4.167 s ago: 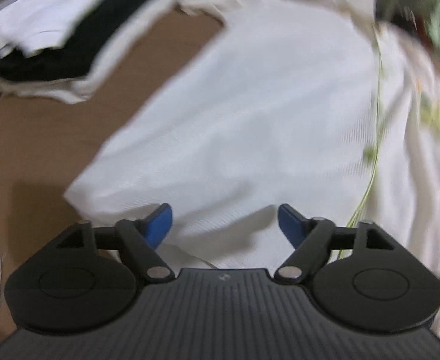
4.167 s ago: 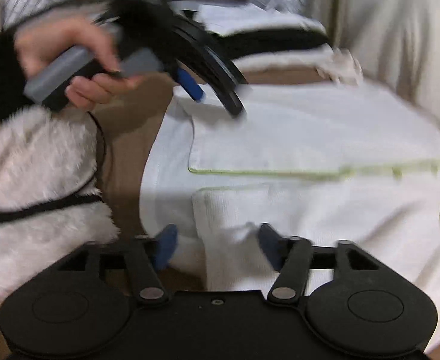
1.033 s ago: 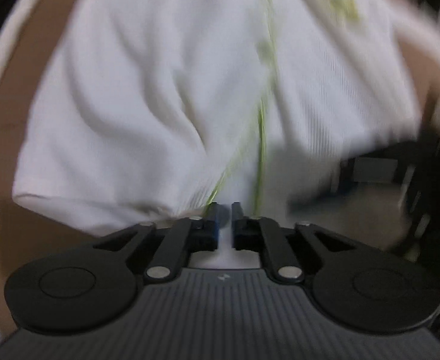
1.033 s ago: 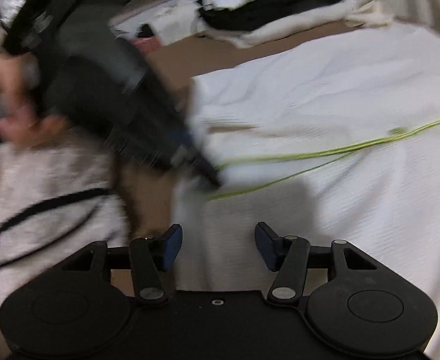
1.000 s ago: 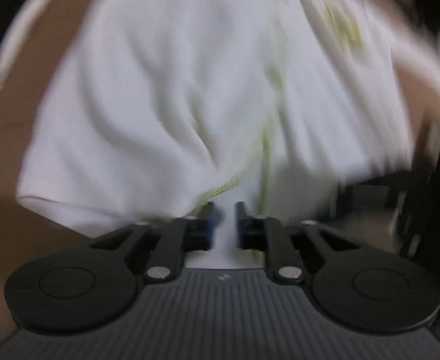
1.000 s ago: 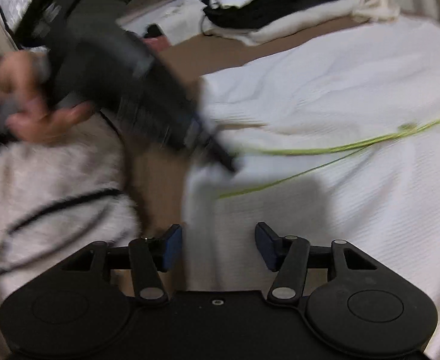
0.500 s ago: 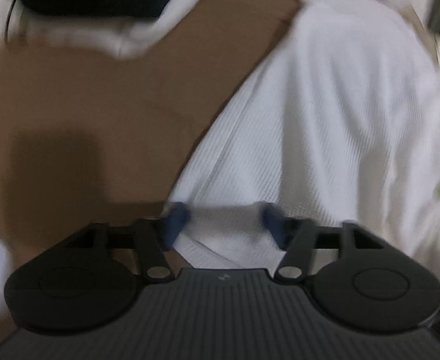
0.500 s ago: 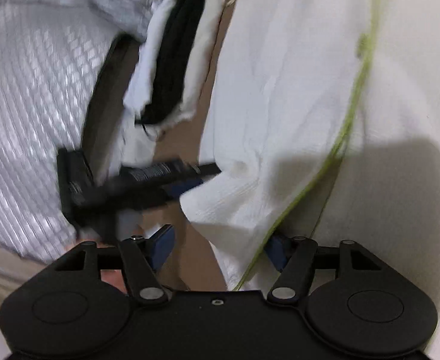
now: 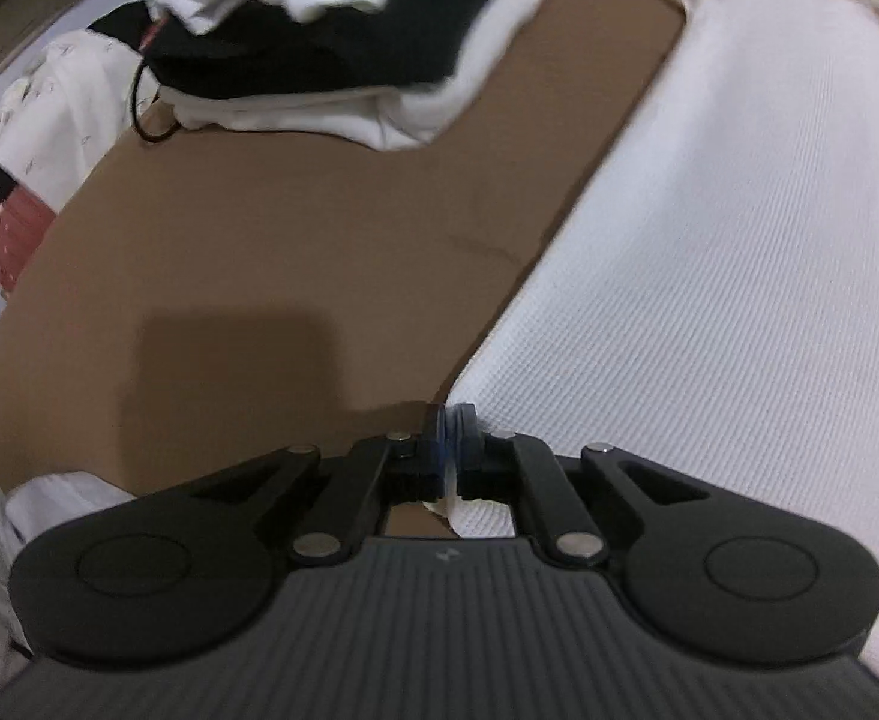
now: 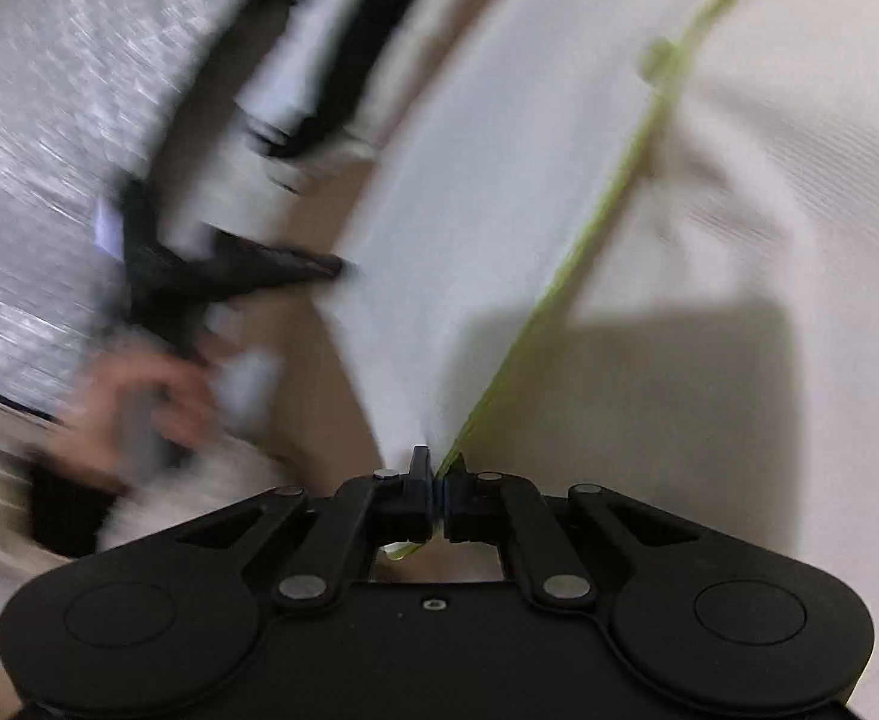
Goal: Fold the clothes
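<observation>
Beside the stack of folded black and white clothes (image 9: 343, 42), a white ribbed-knit garment with lime-green edging (image 9: 739, 252) lies spread on the brown cardboard-coloured worktop (image 9: 295, 252), its long edge running away from the stack. Left gripper (image 9: 450, 433): jaws have just been closing, now clamped on the garment's near corner, white cloth visible between the pads. Right gripper (image 10: 436, 480): jaws likewise just closed, pinching a corner where the green trim (image 10: 607, 204) ends. Right-wrist view blurred; the left gripper (image 10: 295, 267) and the person's hand (image 10: 139, 402) show only as smears beside the garment. Judged step: both corners secured, fold about to begin. Next move likely calls for lifting both corners evenly and carrying them over toward the opposite edge, keeping the cloth taut so no crease bunches.
</observation>
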A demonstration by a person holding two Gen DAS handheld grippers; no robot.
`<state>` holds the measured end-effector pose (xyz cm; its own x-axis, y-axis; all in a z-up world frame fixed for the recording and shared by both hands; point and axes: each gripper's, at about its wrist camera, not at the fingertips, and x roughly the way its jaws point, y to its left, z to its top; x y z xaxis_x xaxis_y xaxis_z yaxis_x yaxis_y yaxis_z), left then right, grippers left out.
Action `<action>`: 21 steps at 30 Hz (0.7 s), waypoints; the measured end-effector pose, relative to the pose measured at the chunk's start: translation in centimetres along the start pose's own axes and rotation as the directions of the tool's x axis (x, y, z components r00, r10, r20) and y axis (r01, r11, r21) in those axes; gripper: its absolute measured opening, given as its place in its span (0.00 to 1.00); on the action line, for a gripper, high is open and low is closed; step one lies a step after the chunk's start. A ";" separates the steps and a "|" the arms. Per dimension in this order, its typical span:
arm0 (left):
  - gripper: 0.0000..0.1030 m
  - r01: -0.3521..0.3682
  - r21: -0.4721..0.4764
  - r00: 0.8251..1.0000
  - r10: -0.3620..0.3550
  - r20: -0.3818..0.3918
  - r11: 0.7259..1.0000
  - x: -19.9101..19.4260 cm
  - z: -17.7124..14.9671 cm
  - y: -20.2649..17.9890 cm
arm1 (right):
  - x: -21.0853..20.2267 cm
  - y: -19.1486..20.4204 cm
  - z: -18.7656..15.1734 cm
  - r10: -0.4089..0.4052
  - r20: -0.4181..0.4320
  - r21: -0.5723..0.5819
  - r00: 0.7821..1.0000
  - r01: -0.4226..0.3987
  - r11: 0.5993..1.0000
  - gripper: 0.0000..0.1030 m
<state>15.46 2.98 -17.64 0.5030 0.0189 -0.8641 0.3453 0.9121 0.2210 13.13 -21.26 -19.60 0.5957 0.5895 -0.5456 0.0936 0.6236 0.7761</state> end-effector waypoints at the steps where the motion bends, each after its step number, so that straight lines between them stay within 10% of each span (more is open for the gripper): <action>1: 0.07 -0.013 0.012 1.000 0.013 -0.001 1.000 0.0 0.0 -0.3 | 0.2 -0.2 -0.1 0.000 0.003 0.008 1.000 0.000 1.000 0.05; 10: 0.43 -0.076 0.001 0.992 0.076 0.099 0.997 -1.8 -0.5 0.1 | 0.9 2.3 0.4 -0.165 -0.104 -0.149 0.981 0.148 0.978 0.19; 15: 0.56 0.161 0.017 0.949 -0.160 0.272 0.987 -6.5 -0.6 -2.0 | -4.7 3.2 -0.6 -0.233 -0.114 -0.233 0.966 0.202 0.951 0.46; 21: 0.61 0.337 0.056 0.934 -0.342 0.103 0.940 -6.9 -0.9 -8.0 | -5.5 4.3 -3.0 -0.327 -0.038 -0.483 0.944 0.269 0.833 0.46</action>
<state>8.53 -4.09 -13.89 0.4337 -0.3362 -0.8359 0.5387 0.8404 -0.0585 7.87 -20.27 -14.21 0.5013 0.3723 -0.7811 -0.1473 0.9263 0.3469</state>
